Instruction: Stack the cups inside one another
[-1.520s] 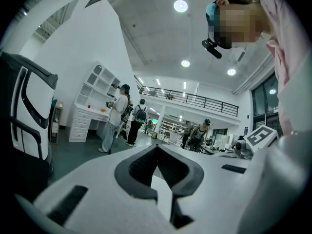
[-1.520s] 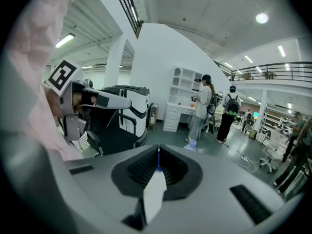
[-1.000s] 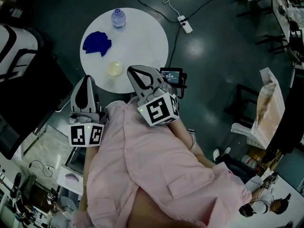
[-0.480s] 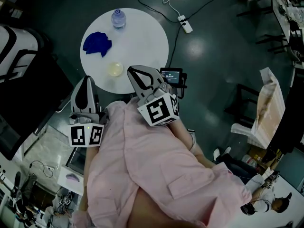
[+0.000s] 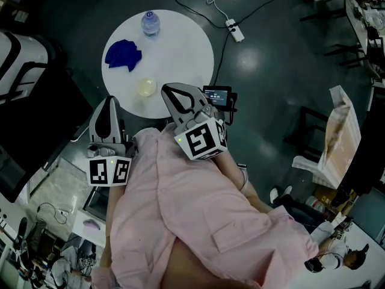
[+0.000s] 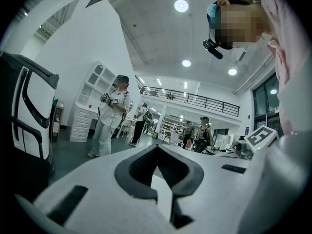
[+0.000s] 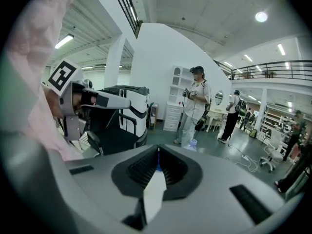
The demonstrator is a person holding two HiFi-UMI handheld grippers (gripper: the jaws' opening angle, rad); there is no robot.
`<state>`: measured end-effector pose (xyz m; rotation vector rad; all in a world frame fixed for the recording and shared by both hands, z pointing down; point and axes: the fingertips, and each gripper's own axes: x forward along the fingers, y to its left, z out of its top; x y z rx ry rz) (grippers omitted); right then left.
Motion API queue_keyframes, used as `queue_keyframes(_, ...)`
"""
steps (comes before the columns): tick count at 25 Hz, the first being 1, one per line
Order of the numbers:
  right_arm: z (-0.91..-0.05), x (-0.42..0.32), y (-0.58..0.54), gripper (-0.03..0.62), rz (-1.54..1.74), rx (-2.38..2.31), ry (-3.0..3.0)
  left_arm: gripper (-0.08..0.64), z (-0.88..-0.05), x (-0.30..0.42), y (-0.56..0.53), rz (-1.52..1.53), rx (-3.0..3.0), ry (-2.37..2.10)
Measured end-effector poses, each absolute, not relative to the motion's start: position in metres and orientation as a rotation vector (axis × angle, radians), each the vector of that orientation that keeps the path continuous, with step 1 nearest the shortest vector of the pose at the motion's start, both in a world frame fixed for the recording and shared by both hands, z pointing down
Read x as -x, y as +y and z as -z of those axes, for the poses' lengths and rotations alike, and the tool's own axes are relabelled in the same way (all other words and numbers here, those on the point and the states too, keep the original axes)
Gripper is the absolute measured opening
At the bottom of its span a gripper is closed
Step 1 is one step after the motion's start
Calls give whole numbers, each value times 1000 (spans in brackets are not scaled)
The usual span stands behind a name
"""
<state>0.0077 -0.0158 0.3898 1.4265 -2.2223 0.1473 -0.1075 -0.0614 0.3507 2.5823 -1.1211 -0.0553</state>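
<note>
Cup [image 5: 145, 87] on the white counter [image 5: 180, 53] shows only in the head view, while left gripper [image 6: 157, 148] and right gripper [image 7: 158, 151] both have fingers pressed together, holding nothing.

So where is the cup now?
Head view: the pale cup stands on the round table, at its near edge, below the blue cloth, just left of the right gripper.

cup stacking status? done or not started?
Possibly done: only one pale round cup shape stands on the white round table. From above I cannot tell whether it is a nested stack. In hand: nothing. The left gripper and right gripper are both shut and empty, held close to the person's body. Left: no loose cup shows, only a crumpled blue cloth and a clear plastic bottle.
</note>
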Motion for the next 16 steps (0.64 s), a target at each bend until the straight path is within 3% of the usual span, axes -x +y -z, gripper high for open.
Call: queue_keyframes(16,-390,-9,-14,32,-149,-1426,-2225,9,-350,106,-58,49,-2584,-1123)
